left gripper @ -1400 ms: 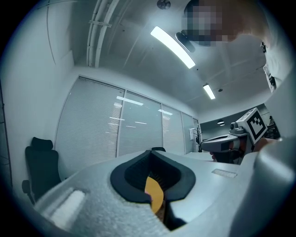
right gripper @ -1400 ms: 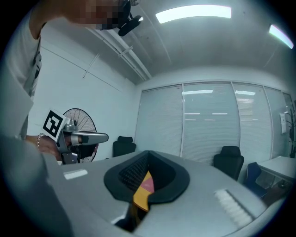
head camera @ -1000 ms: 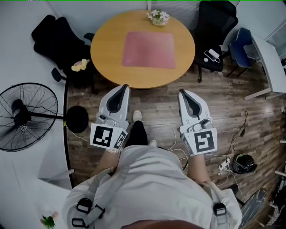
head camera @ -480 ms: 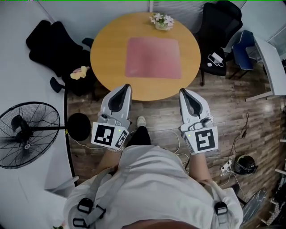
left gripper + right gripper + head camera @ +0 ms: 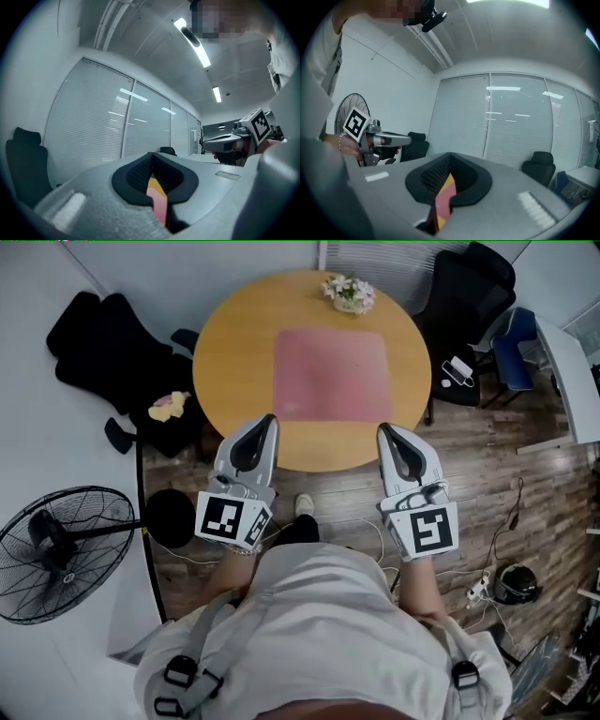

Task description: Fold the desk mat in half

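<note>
Holding a gripper in each hand, we are facing a round wooden counter (image 5: pixel 234 343), and the pink desk mat (image 5: pixel 333 374) is lying flat and unfolded across its middle. We are pointing the left gripper (image 5: pixel 266 421) and the right gripper (image 5: pixel 383 429) side by side at the counter, one toward each near corner of the mat. From the head view their tips are overlapping the counter's near rim, just beside those corners.

Both pairs of fingers are pressed together and pinching nothing. In the left gripper view the black fingers (image 5: pixel 136 173) are meeting at the tip, and only a thin sliver of pink mat and orange counter is showing through the slot below them. The right gripper view is showing the same between its fingers (image 5: pixel 433 176).

A small pot of flowers (image 5: pixel 349 292) is sitting at the counter's far rim, beyond the mat. A standing fan (image 5: pixel 66 554) is resting on the floor at our left.
</note>
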